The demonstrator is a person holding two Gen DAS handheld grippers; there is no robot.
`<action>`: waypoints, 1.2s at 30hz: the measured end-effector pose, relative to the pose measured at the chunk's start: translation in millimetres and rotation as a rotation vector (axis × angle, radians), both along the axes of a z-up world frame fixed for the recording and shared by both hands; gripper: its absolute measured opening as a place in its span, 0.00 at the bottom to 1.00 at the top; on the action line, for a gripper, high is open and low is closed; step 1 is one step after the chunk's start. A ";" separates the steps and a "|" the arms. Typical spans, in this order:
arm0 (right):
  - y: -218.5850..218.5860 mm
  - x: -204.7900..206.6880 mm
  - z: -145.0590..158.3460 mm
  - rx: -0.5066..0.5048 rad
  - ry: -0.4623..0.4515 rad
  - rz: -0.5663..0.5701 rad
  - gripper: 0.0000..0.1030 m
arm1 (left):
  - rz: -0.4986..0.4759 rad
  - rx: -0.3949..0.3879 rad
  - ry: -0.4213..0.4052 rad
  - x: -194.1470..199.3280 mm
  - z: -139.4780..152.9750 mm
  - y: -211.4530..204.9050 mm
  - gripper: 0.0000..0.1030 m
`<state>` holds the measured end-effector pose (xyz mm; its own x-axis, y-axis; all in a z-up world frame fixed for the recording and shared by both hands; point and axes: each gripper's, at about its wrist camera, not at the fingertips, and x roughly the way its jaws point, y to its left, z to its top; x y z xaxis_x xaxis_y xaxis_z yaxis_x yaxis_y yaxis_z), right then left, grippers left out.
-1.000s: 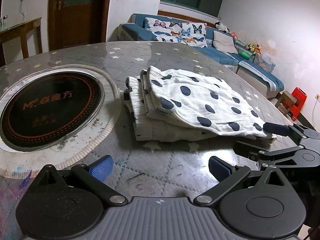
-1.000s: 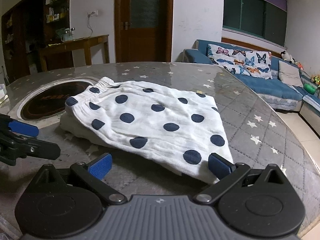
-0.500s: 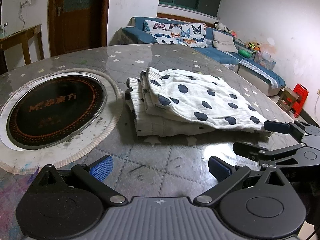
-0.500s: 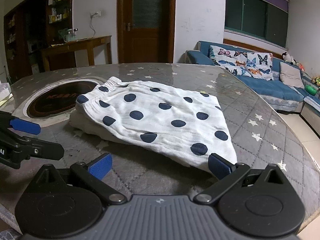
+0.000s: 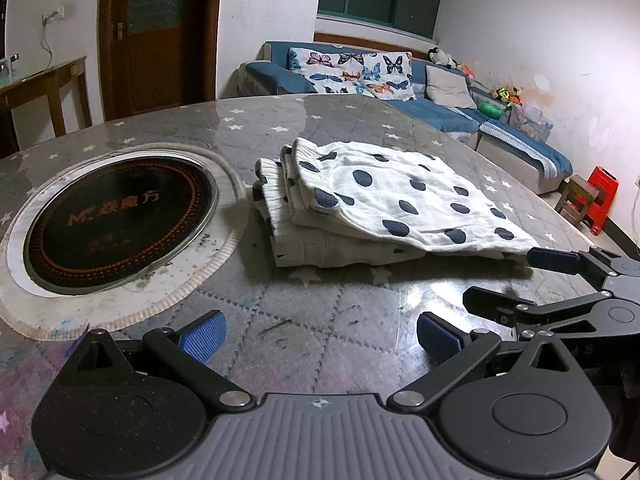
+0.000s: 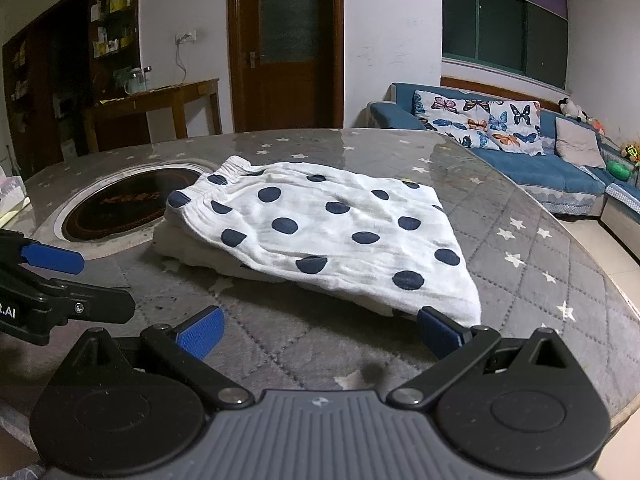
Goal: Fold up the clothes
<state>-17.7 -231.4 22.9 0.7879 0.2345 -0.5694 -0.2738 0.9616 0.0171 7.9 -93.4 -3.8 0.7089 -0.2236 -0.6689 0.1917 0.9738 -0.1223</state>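
Note:
A white garment with dark blue dots [image 5: 384,204] lies folded in several layers on the round grey star-patterned table [image 5: 320,320]. It also shows in the right wrist view [image 6: 320,232]. My left gripper [image 5: 320,334] is open and empty, in front of the garment's near side. My right gripper [image 6: 320,334] is open and empty, its right fingertip [image 6: 438,330] just at the garment's near corner. The right gripper's fingers [image 5: 556,260] show at the right of the left wrist view; the left gripper's fingers [image 6: 52,258] show at the left of the right wrist view.
A black round cooktop [image 5: 116,216] with a white ring is set into the table, left of the garment. A blue sofa [image 5: 440,108] with butterfly cushions stands behind the table. A red stool [image 5: 602,200] is at the right. A wooden door [image 6: 286,44] and side table [image 6: 160,108] are behind.
Both grippers have drawn back and up from the garment, so it looks smaller and farther away. The garment lies still. Both stay open.

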 end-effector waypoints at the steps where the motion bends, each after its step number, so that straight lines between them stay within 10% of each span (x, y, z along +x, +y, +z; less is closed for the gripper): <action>1: 0.9 -0.7 -0.1 -0.004 -0.003 0.000 1.00 | 0.000 0.000 -0.001 -0.9 0.2 0.0 1.00; 36: 8.3 -14.3 2.4 0.006 -0.013 0.008 1.00 | -0.003 -0.004 -0.018 -12.7 8.8 1.0 1.00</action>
